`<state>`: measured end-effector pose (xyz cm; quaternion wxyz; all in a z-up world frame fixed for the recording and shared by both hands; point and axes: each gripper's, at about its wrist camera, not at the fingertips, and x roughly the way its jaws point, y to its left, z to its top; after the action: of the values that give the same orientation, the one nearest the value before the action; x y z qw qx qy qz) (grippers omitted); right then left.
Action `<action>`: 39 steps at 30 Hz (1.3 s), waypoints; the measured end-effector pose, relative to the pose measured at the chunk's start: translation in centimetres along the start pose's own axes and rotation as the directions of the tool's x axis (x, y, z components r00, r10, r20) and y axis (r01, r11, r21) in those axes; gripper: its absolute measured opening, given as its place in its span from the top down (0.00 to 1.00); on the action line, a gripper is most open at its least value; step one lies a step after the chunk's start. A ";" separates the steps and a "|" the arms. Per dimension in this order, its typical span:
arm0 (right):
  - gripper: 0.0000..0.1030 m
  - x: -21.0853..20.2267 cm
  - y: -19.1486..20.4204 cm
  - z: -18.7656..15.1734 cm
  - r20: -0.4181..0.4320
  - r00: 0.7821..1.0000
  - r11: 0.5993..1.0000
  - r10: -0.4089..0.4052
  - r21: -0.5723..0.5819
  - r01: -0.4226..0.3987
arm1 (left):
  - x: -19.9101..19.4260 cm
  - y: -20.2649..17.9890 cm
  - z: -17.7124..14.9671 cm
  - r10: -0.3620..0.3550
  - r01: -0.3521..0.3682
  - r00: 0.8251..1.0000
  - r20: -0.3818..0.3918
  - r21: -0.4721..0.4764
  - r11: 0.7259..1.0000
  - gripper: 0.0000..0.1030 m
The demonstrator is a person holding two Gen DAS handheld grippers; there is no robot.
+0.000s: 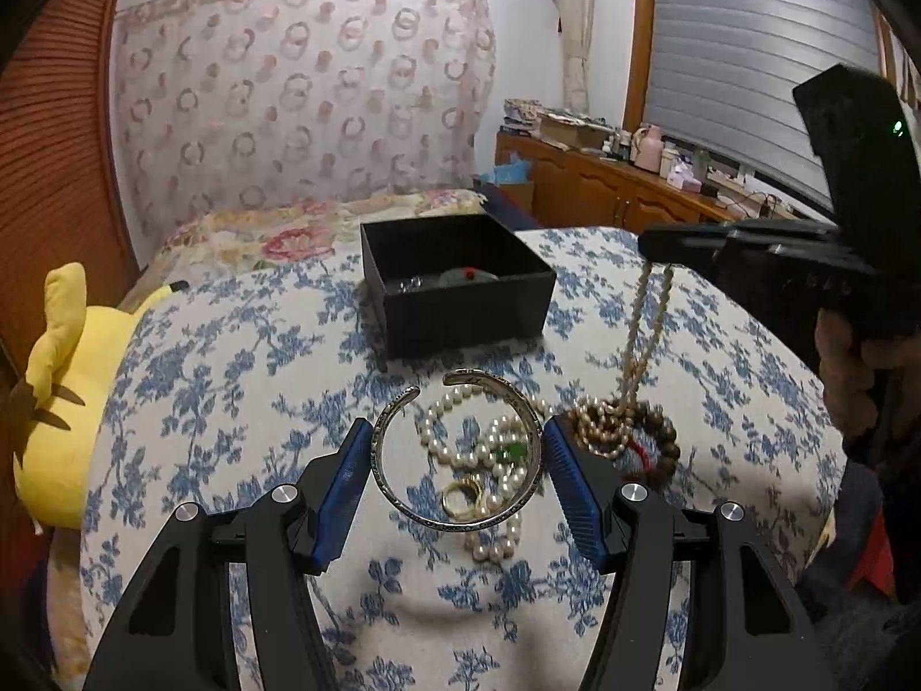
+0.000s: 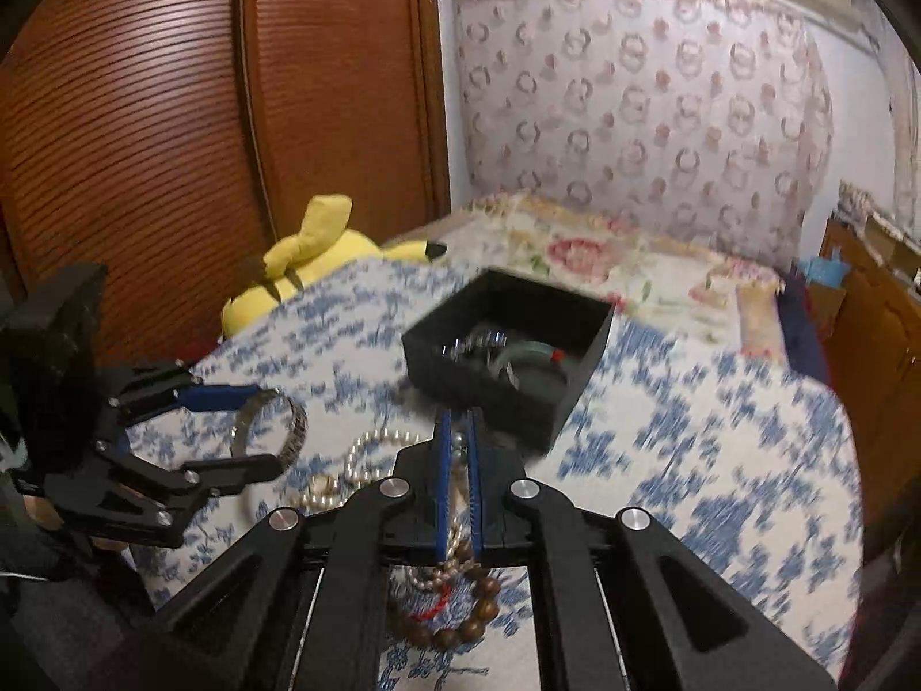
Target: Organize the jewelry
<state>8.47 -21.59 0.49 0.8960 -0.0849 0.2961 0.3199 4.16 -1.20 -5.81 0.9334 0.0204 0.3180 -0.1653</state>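
Right gripper (image 2: 456,437) jaws hide strand (image 1: 644,322) top (box (image 1: 460,282) contents unclear).

Ahead of your grippers lies a bed (image 1: 719,345) under a white cover printed with blue flowers, and beyond it a second spread (image 2: 604,265) with pink roses. Behind that you face a pale wall hung with a sheer curtain (image 1: 299,92) patterned in pink rings. To the left of your left gripper a reddish wooden wardrobe (image 2: 144,115) with ribbed doors fills the side, and a yellow plush toy (image 1: 63,403) rests against the bed's edge. To the far right you have a low wooden cabinet (image 1: 604,190) crowded with bottles and boxes, below a window (image 1: 760,46) closed by a grey slatted shutter. The light is soft and even.
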 end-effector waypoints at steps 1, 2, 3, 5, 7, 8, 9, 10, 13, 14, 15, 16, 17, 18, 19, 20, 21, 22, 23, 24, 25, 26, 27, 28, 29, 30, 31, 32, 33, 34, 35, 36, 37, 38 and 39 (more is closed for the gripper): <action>0.94 -0.3 0.0 0.3 0.008 1.000 1.000 -0.002 -0.006 0.002 | 0.0 0.1 0.2 0.001 -0.001 1.000 0.003 0.000 1.000 0.43; 0.94 -0.5 0.1 0.8 0.017 1.000 1.000 -0.006 -0.012 0.006 | 0.1 0.1 0.4 0.002 -0.002 1.000 0.007 0.000 1.000 0.43; 0.94 -0.9 0.1 1.3 0.030 0.999 1.000 -0.010 -0.019 0.011 | 0.1 0.2 0.6 0.002 -0.002 1.000 0.010 -0.001 1.000 0.43; 0.94 -1.4 0.0 2.3 0.051 0.999 0.999 -0.017 -0.029 0.019 | 0.2 0.3 1.0 0.002 -0.002 1.000 0.015 -0.003 1.000 0.43; 0.94 -2.0 -0.1 3.4 0.075 0.997 0.999 -0.025 -0.038 0.028 | 0.2 0.4 1.5 0.006 -0.006 1.000 0.022 -0.001 1.000 0.43; 0.94 -2.4 -0.1 4.1 0.088 0.996 0.998 -0.028 -0.046 0.032 | 0.2 0.4 1.6 0.008 -0.008 1.000 0.025 0.001 1.000 0.43; 0.94 -2.6 0.0 4.7 0.100 0.995 0.998 -0.031 -0.053 0.037 | 0.3 0.5 1.9 0.010 -0.010 0.999 0.030 0.002 1.000 0.43; 0.94 -2.8 -0.1 5.1 0.109 0.993 0.997 -0.034 -0.058 0.041 | 0.3 0.5 2.1 0.011 -0.011 0.999 0.033 0.002 1.000 0.43; 0.94 -3.5 0.0 6.8 0.141 0.989 0.996 -0.043 -0.072 0.054 | 0.3 0.6 2.8 0.015 -0.015 0.999 0.044 0.003 1.000 0.43; 0.94 -3.7 -0.1 7.5 0.152 0.987 0.995 -0.049 -0.078 0.061 | 0.3 0.6 3.0 0.016 -0.016 0.999 0.048 0.003 1.000 0.43; 0.94 -3.8 -0.1 8.0 0.160 0.986 0.994 -0.054 -0.084 0.068 | 0.3 0.7 3.2 0.016 -0.016 0.999 0.051 0.003 1.000 0.43; 0.94 -3.9 -0.1 8.4 0.166 0.984 0.994 -0.058 -0.087 0.073 | 0.3 0.7 3.5 0.016 -0.016 0.998 0.056 0.003 1.000 0.43; 0.94 -4.0 -0.2 9.0 0.177 0.982 0.993 -0.064 -0.091 0.081 | 0.3 0.7 3.7 0.016 -0.016 0.998 0.059 0.002 1.000 0.43; 0.94 -4.0 -0.3 9.4 0.182 0.981 0.992 -0.067 -0.091 0.085 | 0.4 0.8 4.0 0.018 -0.018 0.998 0.063 0.003 1.000 0.43; 0.94 -4.1 -0.4 9.8 0.188 0.980 0.991 -0.072 -0.094 0.090 | 0.4 0.8 4.1 0.018 -0.019 0.998 0.066 0.004 1.000 0.43; 0.94 -4.1 -0.5 10.4 0.198 0.977 0.990 -0.080 -0.095 0.100 | 0.5 0.8 4.4 0.019 -0.019 0.997 0.070 0.006 1.000 0.43; 0.94 -4.1 -0.6 10.8 0.203 0.976 0.990 -0.084 -0.094 0.105 | 0.5 0.8 4.6 0.019 -0.020 0.997 0.073 0.007 1.000 0.43; 0.94 -4.1 -0.9 11.4 0.211 0.973 0.990 -0.090 -0.090 0.111 | 0.6 0.9 4.9 0.022 -0.022 0.997 0.078 0.008 1.000 0.43; 0.94 -4.0 -1.1 11.9 0.216 0.972 0.990 -0.094 -0.087 0.115 | 0.7 0.9 5.1 0.023 -0.023 0.997 0.080 0.008 1.000 0.43; 0.94 -3.9 -1.3 12.4 0.220 0.970 0.989 -0.099 -0.086 0.121 | 0.8 1.0 5.3 0.023 -0.024 0.996 0.081 0.007 1.000 0.43; 0.94 -3.7 -1.5 12.8 0.223 0.969 0.988 -0.105 -0.086 0.127 | 1.0 1.1 5.6 0.024 -0.025 0.996 0.082 0.006 1.000 0.43; 0.94 -3.4 -1.7 13.3 0.223 0.969 0.988 -0.110 -0.085 0.131 | 1.1 1.1 5.8 0.025 -0.025 0.996 0.082 0.006 1.000 0.43; 0.94 -3.1 -1.9 13.7 0.222 0.969 0.988 -0.111 -0.084 0.133 | 1.3 1.2 6.0 0.027 -0.028 0.996 0.082 0.007 1.000 0.43; 0.94 -2.8 -2.0 14.0 0.221 0.969 0.988 -0.111 -0.082 0.132 | 1.4 1.3 6.2 0.030 -0.031 0.996 0.083 0.008 0.999 0.43; 0.94 -2.5 -2.3 14.4 0.217 0.970 0.988 -0.110 -0.078 0.130 | 1.6 1.3 6.3 0.033 -0.033 0.996 0.083 0.008 0.999 0.43; 0.94 -2.0 -2.6 14.8 0.214 0.971 0.989 -0.111 -0.071 0.129 | 1.8 1.4 6.5 0.035 -0.035 0.996 0.082 0.008 0.999 0.43; 0.94 -1.7 -2.8 15.0 0.212 0.971 0.990 -0.109 -0.067 0.126 | 1.9 1.5 6.7 0.036 -0.037 0.996 0.082 0.008 0.999 0.43; 0.94 -1.4 -3.0 15.3 0.211 0.972 0.990 -0.108 -0.063 0.124 | 2.1 1.6 6.8 0.037 -0.037 0.996 0.082 0.007 0.999 0.43; 0.94 -0.9 -3.2 15.6 0.210 0.971 0.990 -0.114 -0.064 0.129 | 2.3 1.6 6.9 0.037 -0.038 0.996 0.080 0.006 0.999 0.43; 0.94 -0.5 -3.2 15.8 0.208 0.971 0.989 -0.120 -0.065 0.136 | 2.5 1.7 7.0 0.038 -0.038 0.996 0.079 0.005 0.999 0.43; 0.94 -0.2 -3.4 16.0 0.206 0.970 0.988 -0.127 -0.065 0.143 | 2.6 1.8 7.1 0.039 -0.039 0.996 0.077 0.003 0.999 0.43; 0.94 0.3 -3.7 16.2 0.203 0.970 0.987 -0.134 -0.061 0.149 | 2.9 1.9 7.2 0.040 -0.040 0.996 0.076 0.003 0.999 0.43; 0.94 0.6 -3.9 16.4 0.201 0.970 0.986 -0.139 -0.059 0.154 | 3.0 2.0 7.3 0.041 -0.041 0.996 0.074 0.003 0.999 0.43; 0.94 0.9 -4.0 16.6 0.199 0.970 0.986 -0.142 -0.058 0.157 | 3.2 2.0 7.4 0.042 -0.042 0.996 0.073 0.003 0.999 0.43; 0.94 1.4 -4.2 16.7 0.195 0.970 0.985 -0.149 -0.056 0.163 | 3.4 2.0 7.5 0.043 -0.044 0.996 0.071 0.003 0.999 0.43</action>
<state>19.97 -18.45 13.06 0.9388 -0.1091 0.1902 0.2656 11.80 -1.38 -1.99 0.9475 0.0234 0.2836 -0.1461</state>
